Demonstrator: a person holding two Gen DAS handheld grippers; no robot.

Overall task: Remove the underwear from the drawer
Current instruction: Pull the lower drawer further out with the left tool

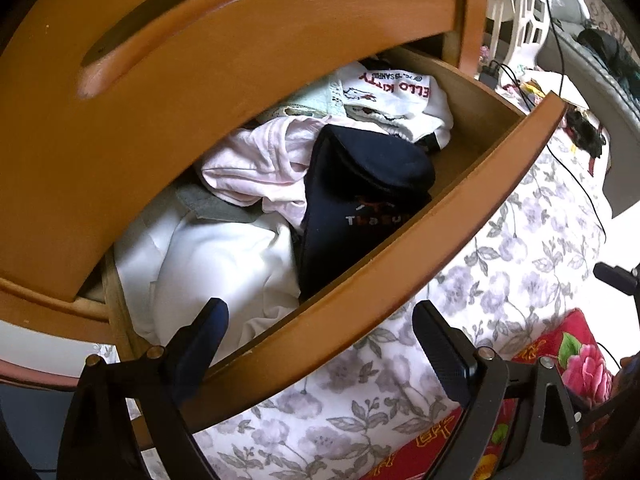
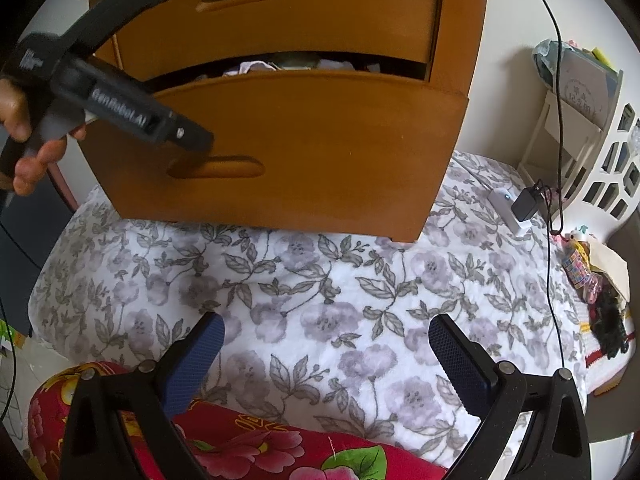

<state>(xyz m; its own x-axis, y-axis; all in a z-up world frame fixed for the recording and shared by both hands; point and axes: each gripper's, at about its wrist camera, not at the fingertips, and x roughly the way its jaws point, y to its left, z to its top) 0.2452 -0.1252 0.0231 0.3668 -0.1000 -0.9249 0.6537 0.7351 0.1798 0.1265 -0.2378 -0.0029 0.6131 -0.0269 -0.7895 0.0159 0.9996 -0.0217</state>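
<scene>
So the left wrist view looks down into the open drawer (image 1: 400, 248), and it's the only view where you can see what's in there: a pink garment (image 1: 256, 172) in the middle, a navy folded piece (image 1: 360, 200) with some lettering leaning against the drawer's front panel, a white piece with Hello Kitty print (image 1: 396, 92) toward the back, and a big white cloth (image 1: 208, 272) at the near end. The underwear is somewhere in that pile, all of it still inside the drawer, and I can't tell which piece is which

The left hand-held gripper (image 1: 320, 344) hangs right over the drawer's front edge with its jaws spread wide and nothing between them, one finger over the white cloth and the other outside the drawer

The right wrist view shows the wooden chest (image 2: 280, 128) from the front instead, sitting on a floral bedspread (image 2: 320, 300), with only a sliver of clothes peeking over the drawer front. You also see the left hand-held gripper from the side here, held by a hand (image 2: 24, 136). The right hand-held gripper (image 2: 326, 344) is spread open too, over the bedspread and well apart from the drawer, with a red flowered blanket (image 2: 240, 448) under it
</scene>
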